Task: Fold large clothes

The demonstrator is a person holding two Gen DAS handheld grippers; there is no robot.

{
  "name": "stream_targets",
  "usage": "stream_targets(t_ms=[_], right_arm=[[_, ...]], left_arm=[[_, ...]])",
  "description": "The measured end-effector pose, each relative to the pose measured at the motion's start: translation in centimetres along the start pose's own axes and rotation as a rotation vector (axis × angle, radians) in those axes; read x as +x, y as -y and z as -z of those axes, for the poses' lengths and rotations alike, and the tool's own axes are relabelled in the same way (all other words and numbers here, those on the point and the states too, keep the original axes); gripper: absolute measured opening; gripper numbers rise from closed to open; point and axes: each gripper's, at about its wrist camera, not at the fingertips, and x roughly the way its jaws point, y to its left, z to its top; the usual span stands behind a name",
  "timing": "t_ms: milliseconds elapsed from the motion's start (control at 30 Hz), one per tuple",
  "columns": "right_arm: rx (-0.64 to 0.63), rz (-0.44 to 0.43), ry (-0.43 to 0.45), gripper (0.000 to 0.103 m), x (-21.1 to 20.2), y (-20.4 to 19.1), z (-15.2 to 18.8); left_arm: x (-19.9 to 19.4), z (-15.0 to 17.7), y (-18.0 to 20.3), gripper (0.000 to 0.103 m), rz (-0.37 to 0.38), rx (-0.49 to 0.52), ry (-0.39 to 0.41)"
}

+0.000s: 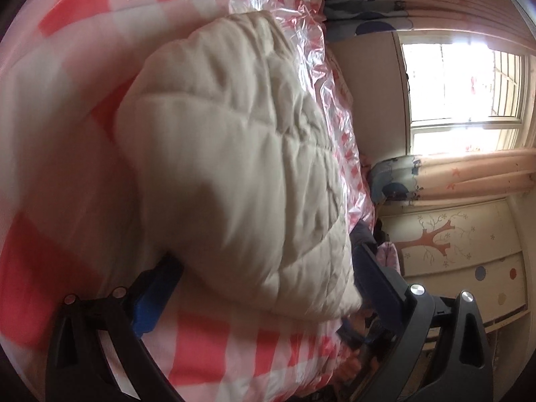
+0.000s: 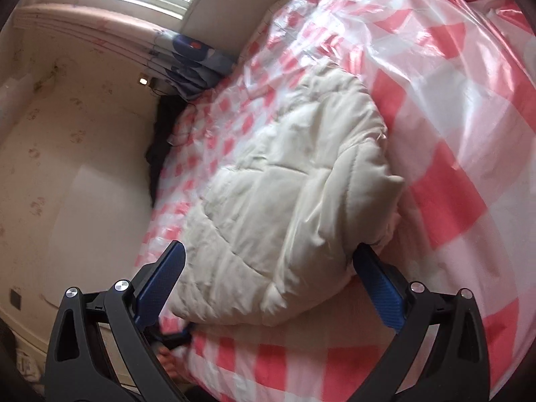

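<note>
A cream quilted padded jacket (image 1: 234, 154) lies folded into a thick bundle on the bed, also filling the middle of the right wrist view (image 2: 284, 194). My left gripper (image 1: 268, 281) is open wide, its blue-padded fingers (image 1: 157, 288) straddling the bundle's near edge. My right gripper (image 2: 271, 268) is open too, with one finger (image 2: 378, 284) at each side of the jacket's near end. Neither pair of pads presses the fabric visibly. Part of the other gripper and a hand (image 2: 167, 358) show at the bed's edge.
A pink-and-white checked plastic sheet (image 2: 435, 134) covers the bed. Blue patterned bedding (image 2: 197, 57) is heaped at the far end by the wall. A window (image 1: 465, 100), curtains (image 1: 469, 174) and a cabinet with a tree picture (image 1: 445, 244) stand beside the bed.
</note>
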Motion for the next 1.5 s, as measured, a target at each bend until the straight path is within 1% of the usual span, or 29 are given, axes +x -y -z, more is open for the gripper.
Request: stream_targets(t_ms=[67, 133, 167, 233, 267, 300, 333, 367, 400, 433, 467, 500, 567, 633, 667, 700, 733, 767, 800, 867, 1000, 1067, 1167, 1233, 1300, 1367, 1400, 1467, 1500], right_arm=[[0.001, 0.047, -0.030, 0.097, 0.2, 0.9, 0.8], [0.009, 0.067, -0.046, 0.097, 0.6, 1.9, 1.0], [0.017, 0.082, -0.045, 0.097, 0.8, 2.3, 0.9], [0.028, 0.096, -0.039, 0.097, 1.5, 2.9, 0.2], [0.040, 0.073, -0.035, 0.097, 1.6, 2.9, -0.3], [0.053, 0.033, -0.025, 0.097, 1.6, 2.7, -0.6], [0.049, -0.019, 0.002, 0.097, 1.1, 2.1, -0.8], [0.019, -0.054, 0.026, 0.097, 0.5, 1.4, -1.0], [-0.001, -0.042, 0.030, 0.097, 0.5, 1.3, -1.2], [-0.006, 0.012, 0.013, 0.097, 1.1, 1.6, -1.3], [0.020, 0.062, -0.018, 0.097, 2.0, 2.5, -1.4], [0.057, 0.082, -0.036, 0.097, 2.6, 3.4, -1.5], [0.099, 0.093, -0.033, 0.097, 3.3, 4.9, -1.8], [0.103, 0.077, -0.002, 0.097, 3.1, 4.9, -1.9], [0.090, 0.053, 0.007, 0.093, 3.1, 4.7, -2.0], [0.073, 0.049, 0.011, 0.080, 3.2, 4.4, -2.0], [0.049, 0.063, 0.014, 0.072, 3.2, 4.1, -2.1], [0.035, 0.083, 0.015, 0.054, 3.2, 3.9, -2.2], [0.033, 0.099, 0.016, 0.041, 3.1, 3.8, -2.4], [0.031, 0.088, 0.010, 0.037, 2.8, 3.7, -2.6], [0.004, 0.151, -0.025, 0.036, 3.2, 1.8, -3.4], [0.008, 0.141, -0.028, 0.034, 2.9, 1.0, -3.7], [-0.045, 0.088, -0.016, 0.028, 1.4, -1.4, -3.9], [-0.078, 0.055, -0.012, 0.027, -0.2, -2.8, -3.1], [-0.100, 0.027, -0.013, 0.027, -2.1, -3.7, -1.7], [-0.098, 0.007, -0.040, 0.028, -4.0, -3.3, 1.3], [-0.087, 0.011, -0.059, 0.035, -4.5, -2.8, 2.5], [-0.043, 0.044, -0.099, 0.042, -5.3, -0.4, 5.2], [-0.009, 0.085, -0.099, 0.043, -6.1, 1.3, 6.2]], left_arm=[[0.3, -0.5, 0.7, 0.095, -0.002, -0.007, 0.026], [0.0, -0.3, 1.7, 0.096, 0.009, 0.028, 0.064], [0.0, -0.2, 1.9, 0.096, -0.001, 0.057, 0.077], [1.1, -0.3, 1.6, 0.096, -0.071, 0.075, 0.058], [1.5, -0.4, 1.1, 0.095, -0.085, 0.054, 0.043], [1.3, -0.4, 1.0, 0.095, -0.075, 0.032, 0.051], [0.6, -0.5, 1.2, 0.095, -0.050, 0.026, 0.068], [0.0, -0.5, 2.0, 0.096, -0.029, 0.053, 0.088], [0.0, -0.6, 2.6, 0.096, -0.038, 0.087, 0.096], [0.4, -0.9, 2.8, 0.096, -0.064, 0.108, 0.094], [1.2, -1.3, 2.5, 0.096, -0.114, 0.111, 0.075], [1.9, -1.6, 1.9, 0.096, -0.137, 0.091, 0.054], [2.4, -2.3, 0.5, 0.095, -0.141, 0.029, 0.048], [2.2, -2.5, 0.4, 0.095, -0.127, 0.022, 0.070], [2.1, -2.4, 0.5, 0.095, -0.129, 0.027, 0.078], [2.1, -2.3, 0.5, 0.095, -0.136, 0.033, 0.084], [2.2, -2.3, 0.6, 0.094, -0.152, 0.041, 0.088], [2.3, -2.3, 0.6, 0.086, -0.179, 0.048, 0.097], [2.3, -2.2, 0.7, 0.079, -0.206, 0.044, 0.103], [2.2, -2.5, 0.4, 0.055, -0.203, 0.018, 0.102], [2.3, -2.6, 2.3, 0.046, -0.230, 0.028, 0.100], [1.6, -2.7, 3.3, 0.037, -0.209, 0.049, 0.100], [0.0, -2.2, 5.4, 0.032, -0.166, 0.100, 0.101], [-1.6, -1.4, 6.5, 0.030, -0.147, 0.136, 0.100], [-3.7, 0.1, 6.8, 0.030, -0.129, 0.158, 0.097], [-6.1, 2.4, 6.0, 0.031, -0.133, 0.179, 0.093], [-6.8, 3.1, 5.2, 0.034, -0.143, 0.179, 0.086], [-7.3, 4.4, 2.4, 0.047, -0.188, 0.134, 0.050], [-7.1, 4.5, 1.0, 0.048, -0.194, 0.100, 0.040]])
